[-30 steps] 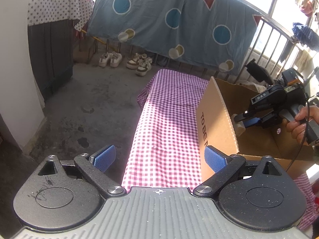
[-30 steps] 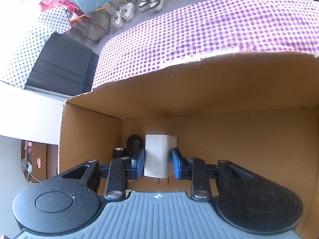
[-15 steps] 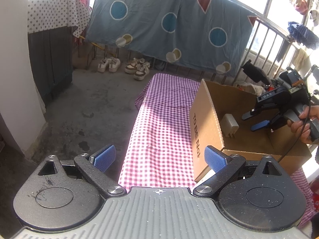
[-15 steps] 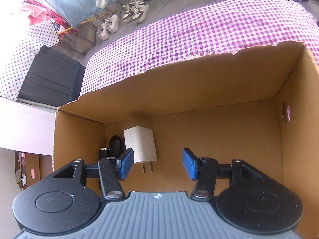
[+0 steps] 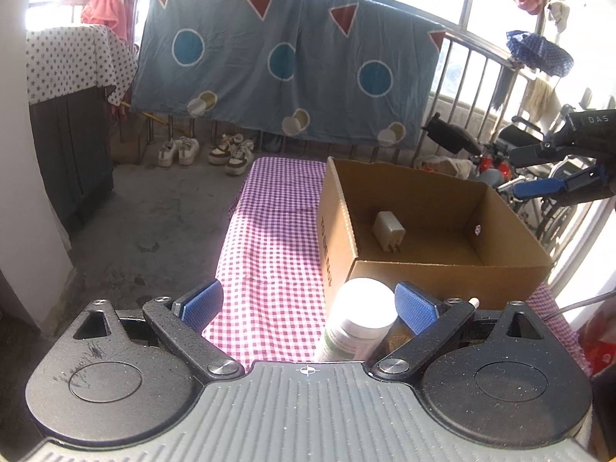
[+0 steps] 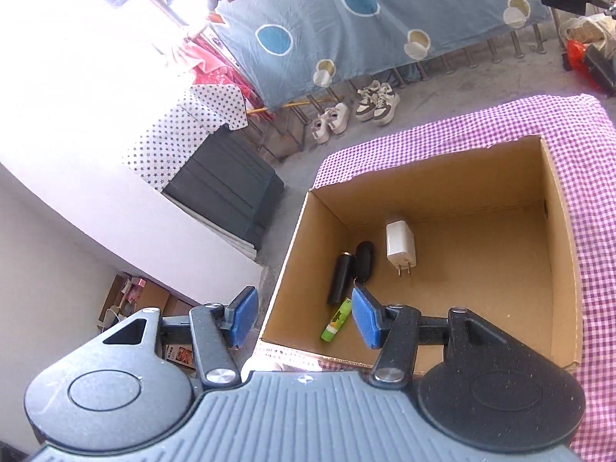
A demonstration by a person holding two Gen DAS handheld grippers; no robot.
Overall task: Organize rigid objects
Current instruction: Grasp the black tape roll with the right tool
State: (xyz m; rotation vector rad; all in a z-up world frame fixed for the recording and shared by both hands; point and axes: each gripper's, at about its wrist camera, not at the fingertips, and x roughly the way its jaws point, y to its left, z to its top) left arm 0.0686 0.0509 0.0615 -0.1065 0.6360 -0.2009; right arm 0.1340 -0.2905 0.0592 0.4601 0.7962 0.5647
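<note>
An open cardboard box [image 5: 442,281] stands on the purple checked tablecloth [image 5: 269,231]. A white charger [image 5: 389,227] lies on its floor. The right wrist view looks down into the box [image 6: 423,184]: the charger [image 6: 400,244], a black cylinder [image 6: 340,279], a black oval thing [image 6: 365,260] and a green tube [image 6: 338,319]. My right gripper [image 6: 304,319] hangs open and empty above the box's near corner, also seen as the right gripper [image 5: 527,171] at the far right. My left gripper [image 5: 308,304] is wide open. A white-capped bottle [image 5: 358,319] stands between its fingers, close to the right pad.
Pairs of shoes [image 5: 227,154] sit on the concrete floor under a blue sheet [image 5: 288,65] hung on the railing. A dark cabinet [image 5: 69,154] under a starred cloth stands left. Bikes and a wheelchair [image 5: 539,208] crowd the right behind the box.
My right gripper let go of the white charger, opened, and pulled up and back out of the box. The left gripper drew back, and the white-capped bottle came into view between its fingers.
</note>
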